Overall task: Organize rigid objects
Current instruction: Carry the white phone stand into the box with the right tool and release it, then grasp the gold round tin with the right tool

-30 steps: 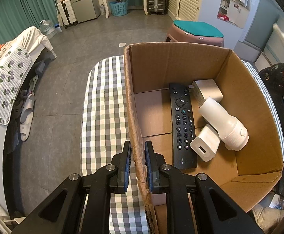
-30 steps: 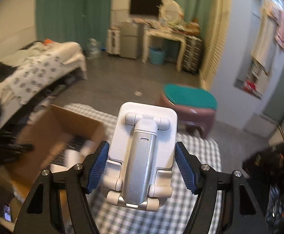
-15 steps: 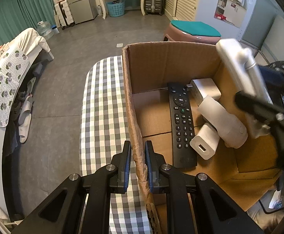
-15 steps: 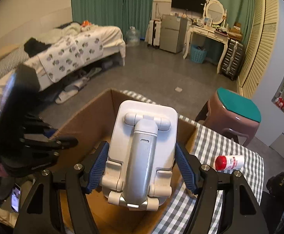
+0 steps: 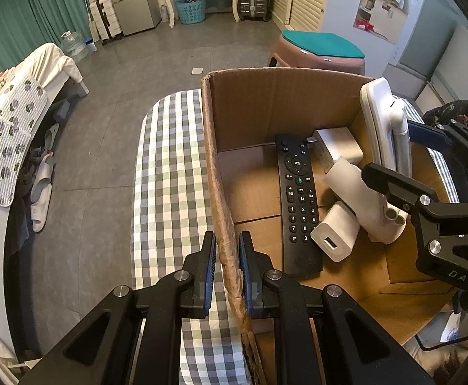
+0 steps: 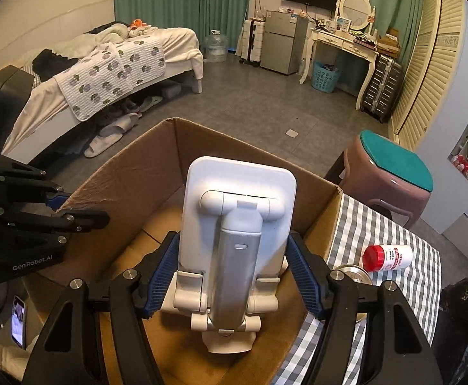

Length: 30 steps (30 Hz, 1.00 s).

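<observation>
1. Left wrist view: the left tool [image 5: 227, 266] was clamped narrow on the near left wall of the cardboard box [image 5: 216, 173], one pad inside and one outside. The box stood on the tabletop [image 5: 169, 173], which wore a grey checked cloth, with its left wall running down the middle of the cloth. On the box floor lay a black remote [image 5: 298, 199], parallel to the left wall; beside it towards the right wall lay a white USB charger [image 5: 335, 239], a white cylinder [image 5: 351, 186] and a grey adapter [image 5: 338, 147] near the far wall. The right tool [image 5: 394, 157] held a white phone stand [image 5: 381, 118] upright over the box's right side.

2. Right wrist view: the right tool [image 6: 234, 276] gripped the phone stand [image 6: 237, 224] by its two side edges, jaws about half spread, inside the box [image 6: 137, 173] opening. The left tool [image 6: 64, 208] pinched the box's left rim. On the tabletop [image 6: 378, 224], just beyond the box's right wall, a red-capped white bottle [image 6: 388, 256] lay on its side, next to a round metal object [image 6: 352, 274].
</observation>
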Tool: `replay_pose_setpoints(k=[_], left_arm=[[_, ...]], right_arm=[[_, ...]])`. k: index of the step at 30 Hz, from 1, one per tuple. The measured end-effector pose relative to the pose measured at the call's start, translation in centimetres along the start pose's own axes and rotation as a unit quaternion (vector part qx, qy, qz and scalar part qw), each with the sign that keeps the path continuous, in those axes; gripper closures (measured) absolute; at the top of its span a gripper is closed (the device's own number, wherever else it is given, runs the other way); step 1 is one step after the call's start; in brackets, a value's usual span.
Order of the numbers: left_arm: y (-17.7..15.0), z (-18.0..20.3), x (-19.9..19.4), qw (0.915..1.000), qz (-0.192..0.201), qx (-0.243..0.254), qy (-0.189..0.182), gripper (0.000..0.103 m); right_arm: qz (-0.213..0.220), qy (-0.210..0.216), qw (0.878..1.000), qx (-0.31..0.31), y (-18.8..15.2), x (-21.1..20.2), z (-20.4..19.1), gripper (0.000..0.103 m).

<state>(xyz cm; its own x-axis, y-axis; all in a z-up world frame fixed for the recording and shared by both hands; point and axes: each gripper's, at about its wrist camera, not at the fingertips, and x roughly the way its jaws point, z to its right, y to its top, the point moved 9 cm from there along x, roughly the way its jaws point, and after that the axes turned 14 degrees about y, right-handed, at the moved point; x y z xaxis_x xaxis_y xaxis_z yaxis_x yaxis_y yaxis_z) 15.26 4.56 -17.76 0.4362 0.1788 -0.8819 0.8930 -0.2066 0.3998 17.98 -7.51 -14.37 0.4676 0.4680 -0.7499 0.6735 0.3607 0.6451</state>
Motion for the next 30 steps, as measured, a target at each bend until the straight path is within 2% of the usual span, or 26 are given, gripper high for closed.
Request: replay_pose_setpoints(k=[13, 19, 21, 24, 28, 30], left_arm=[[-0.4, -0.3, -0.7, 1.0000, 0.003, 0.002, 0.000, 0.090], [-0.5, -0.3, -0.7, 1.0000, 0.002, -0.001, -0.002, 0.090], [-0.5, -0.4, -0.7, 1.0000, 0.002, -0.002, -0.002, 0.089], [-0.5, -0.4, -0.7, 1.0000, 0.002, -0.001, -0.001, 0.089], [-0.6, -0.5, -0.8, 1.0000, 0.002, -0.001, 0.000, 0.089], [-0.5, -0.5, -0.8, 1.0000, 0.002, -0.002, 0.002, 0.089]], right_arm=[[0.013, -0.001, 1.000, 0.013, 0.6, -0.8, 0.1, 0.036], [0.049, 0.009, 0.999, 0.009, 1.4, -3.7, 0.2, 0.036], [0.068, -0.001, 0.998, 0.012, 2.0, -6.0, 1.4, 0.036], [0.085, -0.039, 0.995, 0.030, 1.8, -8.9, 5.0, 0.036], [0.070, -0.087, 0.991, 0.073, -0.1, -10.5, 10.2, 0.032], [0.057, -0.096, 0.990, 0.086, -1.3, -10.4, 11.8, 0.025]])
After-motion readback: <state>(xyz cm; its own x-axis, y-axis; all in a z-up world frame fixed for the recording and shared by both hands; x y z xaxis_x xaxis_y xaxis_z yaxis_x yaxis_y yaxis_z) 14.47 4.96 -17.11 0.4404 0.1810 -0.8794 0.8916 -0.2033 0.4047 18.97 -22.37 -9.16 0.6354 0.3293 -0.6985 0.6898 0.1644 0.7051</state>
